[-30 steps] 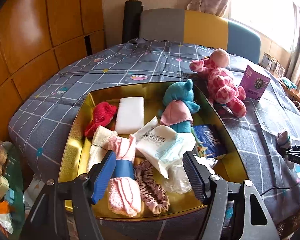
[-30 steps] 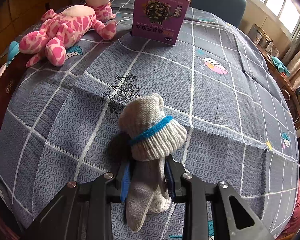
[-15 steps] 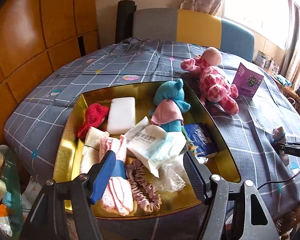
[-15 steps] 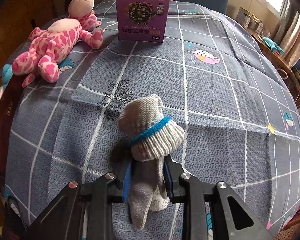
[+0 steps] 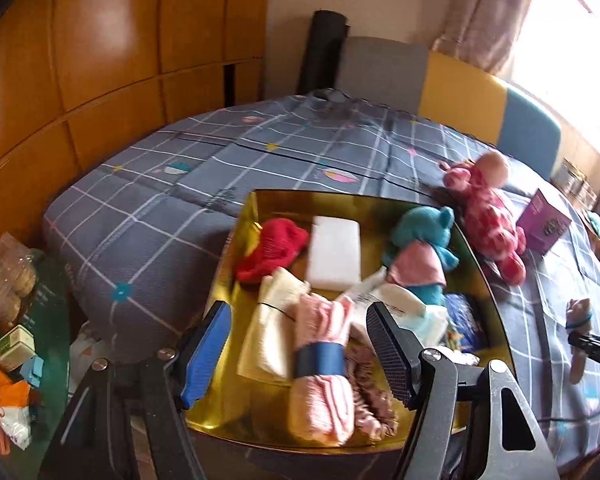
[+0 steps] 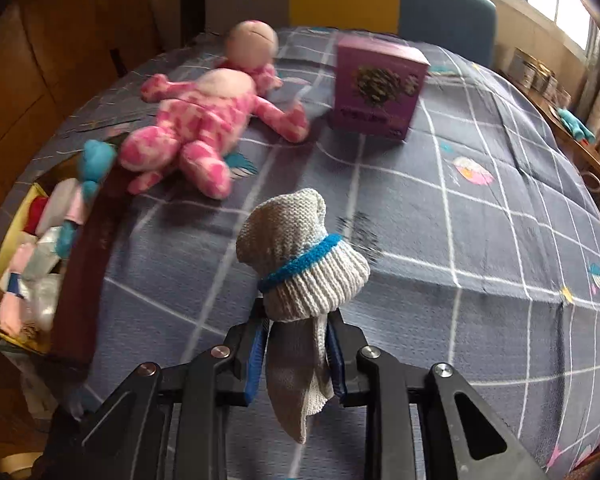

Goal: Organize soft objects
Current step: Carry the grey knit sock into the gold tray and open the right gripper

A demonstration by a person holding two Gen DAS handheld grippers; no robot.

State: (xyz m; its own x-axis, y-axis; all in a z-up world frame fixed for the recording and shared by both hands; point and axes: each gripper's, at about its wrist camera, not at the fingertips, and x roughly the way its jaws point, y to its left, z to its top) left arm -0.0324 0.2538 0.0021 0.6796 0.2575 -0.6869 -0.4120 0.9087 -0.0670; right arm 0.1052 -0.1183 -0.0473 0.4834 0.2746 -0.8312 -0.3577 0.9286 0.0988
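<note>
Right gripper [image 6: 296, 354] clamped on grey sock [image 6: 300, 264], pads pressing the bundle's lower part, rolled cuff with blue band sticking out forward. Sock now clear of the quilt [image 6: 480, 216]; a second ago it lay against the cloth with a shadow right under it, now the cover sits lower and blurred behind it. Lifted, then, and swung left: gold box [image 6: 10, 216] has come into the right wrist view at the left edge, absent from it before. Same sock visible from the left wrist view at far right [image 5: 579, 316], off the cover, beside the box.

Left gripper [image 5: 296, 348] open, nothing between the fingers, hovering over the near end of the box [image 5: 236, 276] above the pink roll [image 5: 320, 360]. View shifted right and back slightly versus a second ago; box contents unchanged.

Reading: pick done, transfer under way. Sock not yet in the box. Pink plush [image 6: 196, 128] lying on the quilt just past the box wall, purple carton [image 6: 376, 88] beyond; plush likely next. Box already crowded; free floor near the far end, by the white block [image 5: 334, 252].
</note>
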